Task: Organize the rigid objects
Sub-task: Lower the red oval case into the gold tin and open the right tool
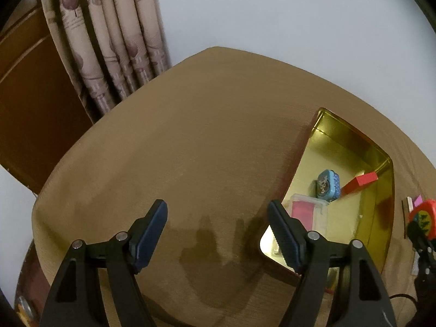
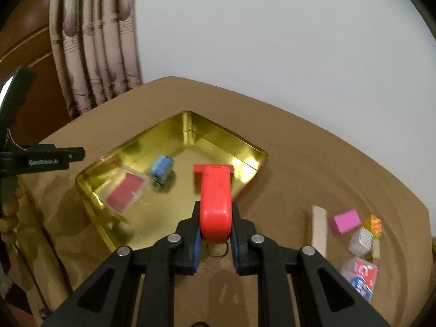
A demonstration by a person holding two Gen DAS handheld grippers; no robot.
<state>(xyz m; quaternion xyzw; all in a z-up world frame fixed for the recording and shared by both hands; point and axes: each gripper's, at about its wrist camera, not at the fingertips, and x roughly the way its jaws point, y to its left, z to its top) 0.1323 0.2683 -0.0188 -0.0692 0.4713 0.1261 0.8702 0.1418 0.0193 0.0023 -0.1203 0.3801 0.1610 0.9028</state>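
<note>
A gold metal tin [image 2: 130, 147] lies open on the brown table; it also shows in the left wrist view [image 1: 381, 218]. Inside it lie a small blue tape measure [image 2: 162, 166], a clear box with a pink card [image 2: 125, 192] and a red block [image 1: 359, 181]. My right gripper [image 2: 215, 234] is shut on a red tape measure [image 2: 216, 199] and holds it over the tin's near right edge. My left gripper [image 1: 218, 226] is open and empty, above bare table left of the tin. The right gripper with the red tape measure shows in the left wrist view [image 1: 421, 218].
To the right of the tin lie loose pieces: a wooden stick [image 2: 319, 229], a pink block [image 2: 344, 221], a yellow block [image 2: 374, 224], a silver cube [image 2: 361, 241] and a red-and-blue packet [image 2: 361, 276]. A curtain [image 2: 92, 54] and a white wall stand behind the table.
</note>
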